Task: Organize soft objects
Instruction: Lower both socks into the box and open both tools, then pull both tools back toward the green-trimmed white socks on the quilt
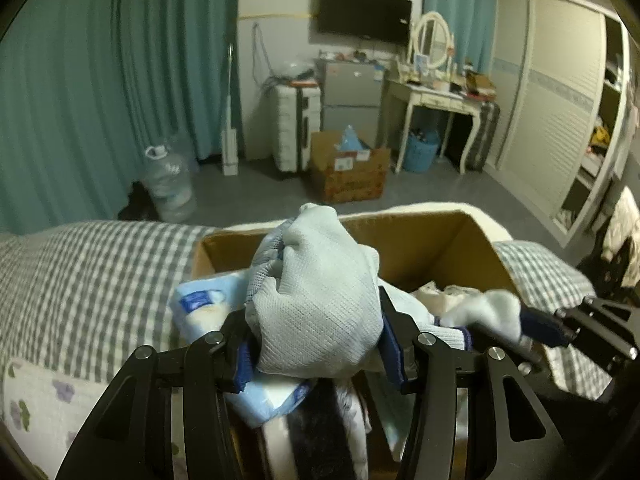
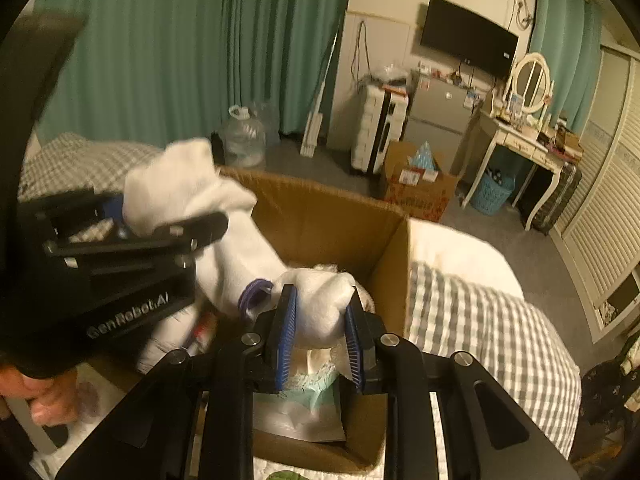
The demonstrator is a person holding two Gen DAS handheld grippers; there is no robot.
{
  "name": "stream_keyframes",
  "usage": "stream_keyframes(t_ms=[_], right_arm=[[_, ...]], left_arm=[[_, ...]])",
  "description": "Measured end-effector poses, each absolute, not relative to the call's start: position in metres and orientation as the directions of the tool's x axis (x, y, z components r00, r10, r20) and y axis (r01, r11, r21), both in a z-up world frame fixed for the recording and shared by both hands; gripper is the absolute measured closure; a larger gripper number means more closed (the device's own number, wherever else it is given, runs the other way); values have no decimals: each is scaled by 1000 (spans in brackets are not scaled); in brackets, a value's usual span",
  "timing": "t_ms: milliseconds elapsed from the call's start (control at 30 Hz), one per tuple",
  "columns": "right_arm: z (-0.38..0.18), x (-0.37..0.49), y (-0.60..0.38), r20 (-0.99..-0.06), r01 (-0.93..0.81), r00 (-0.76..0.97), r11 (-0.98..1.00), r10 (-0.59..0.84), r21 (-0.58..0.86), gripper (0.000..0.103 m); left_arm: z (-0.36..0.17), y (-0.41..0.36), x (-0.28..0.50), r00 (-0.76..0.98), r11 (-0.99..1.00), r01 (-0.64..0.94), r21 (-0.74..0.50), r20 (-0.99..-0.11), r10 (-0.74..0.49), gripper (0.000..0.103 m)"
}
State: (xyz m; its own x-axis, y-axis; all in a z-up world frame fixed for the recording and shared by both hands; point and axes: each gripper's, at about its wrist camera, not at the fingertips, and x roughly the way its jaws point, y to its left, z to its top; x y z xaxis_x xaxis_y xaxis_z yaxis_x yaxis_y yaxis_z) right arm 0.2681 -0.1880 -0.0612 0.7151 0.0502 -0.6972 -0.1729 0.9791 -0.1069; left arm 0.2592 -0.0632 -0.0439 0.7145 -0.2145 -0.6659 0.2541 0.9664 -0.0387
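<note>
Hanging over the box [image 2: 328, 216] on the bed [image 1: 80, 264], one sock [image 1: 320, 312] spans both grippers; stretched so, it should drop in tidily. The left gripper [image 1: 316, 344] has its jaws pinching the bunched body; the right gripper [image 2: 320, 336] has its jaws nipping the other end.

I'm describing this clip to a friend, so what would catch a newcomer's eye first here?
A white sock bunched between the pads of the left hand-held gripper, over an open cardboard box on the checked bedspread. The right hand-held gripper pinches its other end. Behind, teal curtains and a wall television.
</note>
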Motion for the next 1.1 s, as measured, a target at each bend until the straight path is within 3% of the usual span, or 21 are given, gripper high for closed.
stream_keyframes(t_ms=[333,367,433,467,567,733,1100], right_arm=[[-97,284,-192,-753,-181,656,979,47,-97,76],[-98,283,-192,-750,-182,660,978,46,-100,74],[-96,281,-191,-745,-187,664,978,55,-95,55],[-94,279,-191,-741,-190,669,977,59,-93,52],[-84,272,-191,-729,-186,683,976,43,-117,49],[-53,254,-194,-685,-178,725,980,70,-88,40],[40,200,-188,-565,-153,821,985,81,-80,27]], left_arm=[[-52,-69,272,678,963,267,-27,-705,-208,45],[-51,-69,271,681,963,267,-24,-702,-207,44],[-48,-67,268,682,962,268,-40,-697,-219,43],[-47,-65,268,680,961,270,-55,-696,-231,43],[-32,-53,267,680,962,248,-116,-686,-258,39],[10,-34,251,746,966,217,-144,-613,-259,23],[87,-4,199,836,977,182,-110,-506,-212,21]])
